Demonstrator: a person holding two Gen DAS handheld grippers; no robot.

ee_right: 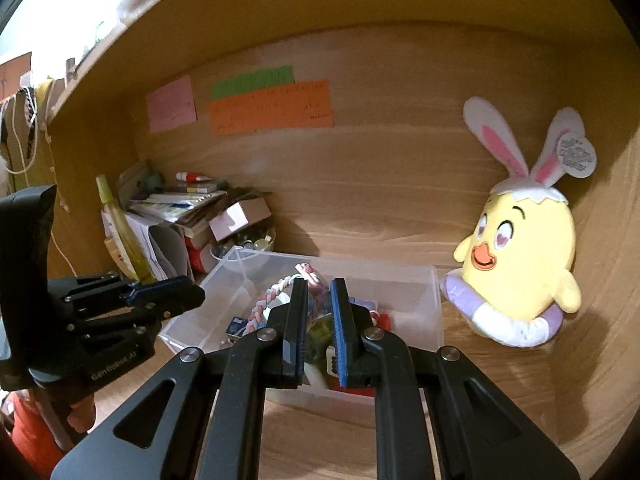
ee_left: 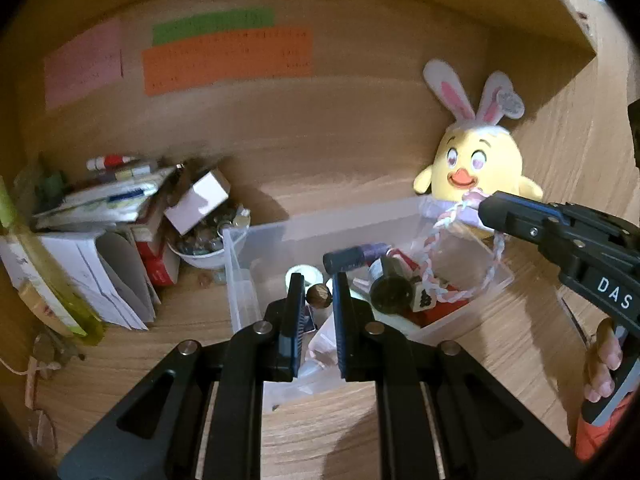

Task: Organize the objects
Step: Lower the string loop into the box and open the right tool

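My left gripper (ee_left: 319,284) hovers over a clear plastic box (ee_left: 320,220) of small items, shut with a small brown ball (ee_left: 318,296) pinched between its pads. From the right my right gripper (ee_left: 482,208) reaches in, shut on a pink, white and purple braided cord (ee_left: 430,252). The cord hangs in a loop with a tile charm (ee_left: 424,300) at its low end. In the right wrist view the cord (ee_right: 272,292) runs up between the right gripper (ee_right: 319,288) above the box (ee_right: 360,262). The left gripper (ee_right: 200,296) is at the left.
A yellow chick plush (ee_right: 520,256) with bunny ears leans in the back right corner. Stacked papers and boxes (ee_left: 100,208), a bowl of trinkets (ee_left: 204,244) and a yellow-green bottle (ee_right: 124,236) crowd the back left. Coloured notes (ee_left: 224,60) are on the wooden back wall.
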